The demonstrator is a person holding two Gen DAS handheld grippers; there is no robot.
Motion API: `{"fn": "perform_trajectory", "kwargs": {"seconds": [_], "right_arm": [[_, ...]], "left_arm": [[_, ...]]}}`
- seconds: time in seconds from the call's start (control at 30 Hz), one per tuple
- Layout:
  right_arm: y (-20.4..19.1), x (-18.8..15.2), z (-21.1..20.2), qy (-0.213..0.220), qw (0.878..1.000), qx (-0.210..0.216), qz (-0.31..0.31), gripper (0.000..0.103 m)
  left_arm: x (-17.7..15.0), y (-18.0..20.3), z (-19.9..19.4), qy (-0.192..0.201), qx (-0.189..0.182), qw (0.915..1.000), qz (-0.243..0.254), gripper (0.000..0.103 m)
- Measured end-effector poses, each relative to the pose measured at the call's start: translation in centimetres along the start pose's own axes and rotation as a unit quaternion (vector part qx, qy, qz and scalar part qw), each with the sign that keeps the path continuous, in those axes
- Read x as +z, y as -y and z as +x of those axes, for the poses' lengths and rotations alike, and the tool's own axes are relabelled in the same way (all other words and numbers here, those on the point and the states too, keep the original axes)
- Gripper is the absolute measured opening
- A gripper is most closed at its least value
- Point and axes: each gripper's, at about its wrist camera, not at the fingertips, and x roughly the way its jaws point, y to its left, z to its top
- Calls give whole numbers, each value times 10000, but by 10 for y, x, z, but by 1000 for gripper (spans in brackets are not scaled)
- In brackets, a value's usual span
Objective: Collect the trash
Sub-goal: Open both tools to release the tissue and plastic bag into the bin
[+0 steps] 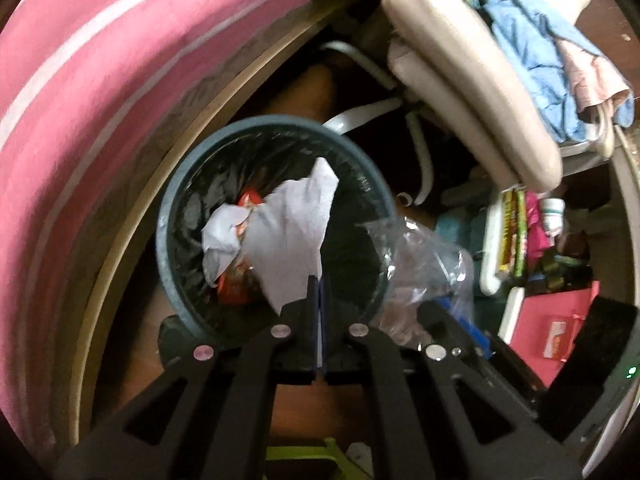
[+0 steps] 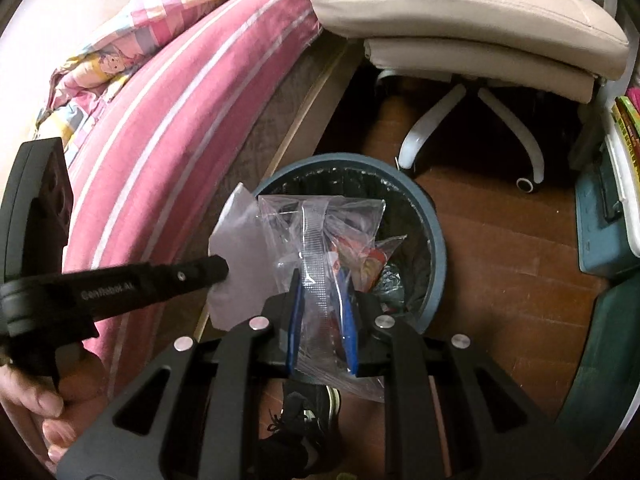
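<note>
While paper (image 1: 296, 224) and bag (image 2: 320, 248) are clamped by left gripper (image 1: 319, 280) and right gripper (image 2: 322, 280) over the bin (image 2: 434, 236) rim, "GenRobot.AI" is read.

Left gripper (image 1: 319, 292) fingers pinch white paper (image 1: 296, 232) over bin (image 1: 176, 208).

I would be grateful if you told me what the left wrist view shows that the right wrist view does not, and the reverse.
Only the left wrist view shows the red wrapper already lying in the bin under the white paper, and the pink box at the right.

Only the right wrist view shows the person's hand, a black shoe on the floor, and the patterned quilt on the bed.

Both show the bin, the white paper in the left tool, and the clear plastic bag in the right tool.
</note>
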Motion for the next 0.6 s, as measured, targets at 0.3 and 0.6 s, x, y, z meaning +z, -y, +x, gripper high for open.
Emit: {"fn": "perform_trajectory", "kwargs": {"seconds": [0.3,0.6], "right_arm": [[-6,3,2,26,9997,-254,-54,42],[-1,1,-26,370,9983,-423,128,58]], "left_arm": [[1,-12,-9,71,-12,9998,-196,19],[-2,-21,-33,366,-95,9985,-402,23]]}}
